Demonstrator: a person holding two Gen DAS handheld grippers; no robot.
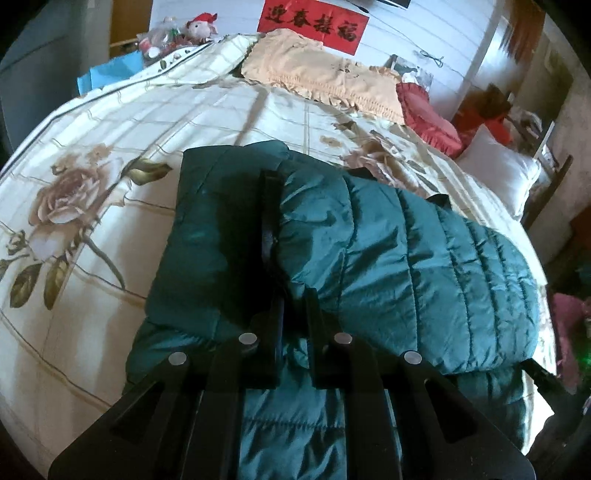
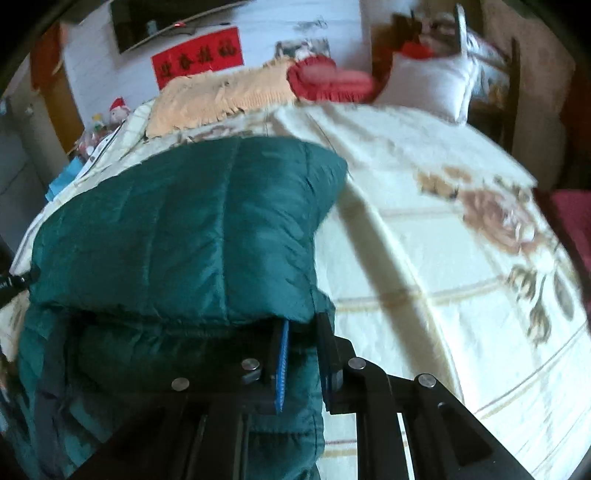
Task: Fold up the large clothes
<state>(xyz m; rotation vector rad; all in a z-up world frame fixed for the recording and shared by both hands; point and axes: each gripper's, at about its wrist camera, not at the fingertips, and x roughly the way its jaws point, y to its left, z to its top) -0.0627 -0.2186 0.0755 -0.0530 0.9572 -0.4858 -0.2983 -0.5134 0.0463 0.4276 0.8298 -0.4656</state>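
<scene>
A dark green quilted jacket [image 1: 406,258] lies on the floral bedspread [image 1: 110,147], with one part folded over another. In the left wrist view my left gripper [image 1: 295,314] is at the jacket's near edge, its jaws shut on a fold of the green fabric. In the right wrist view the same jacket [image 2: 184,229] fills the left half, its folded upper layer bulging above the fingers. My right gripper [image 2: 303,343] is shut on the jacket's near right edge, with fabric pinched between the blue-padded fingers [image 2: 281,365].
The bedspread [image 2: 443,258] stretches to the right of the jacket. At the head of the bed lie a peach pillow [image 1: 314,74], a red cushion [image 1: 428,114] and a white pillow [image 1: 498,173]. Plush toys [image 1: 199,27] and a red banner [image 1: 314,18] are by the wall.
</scene>
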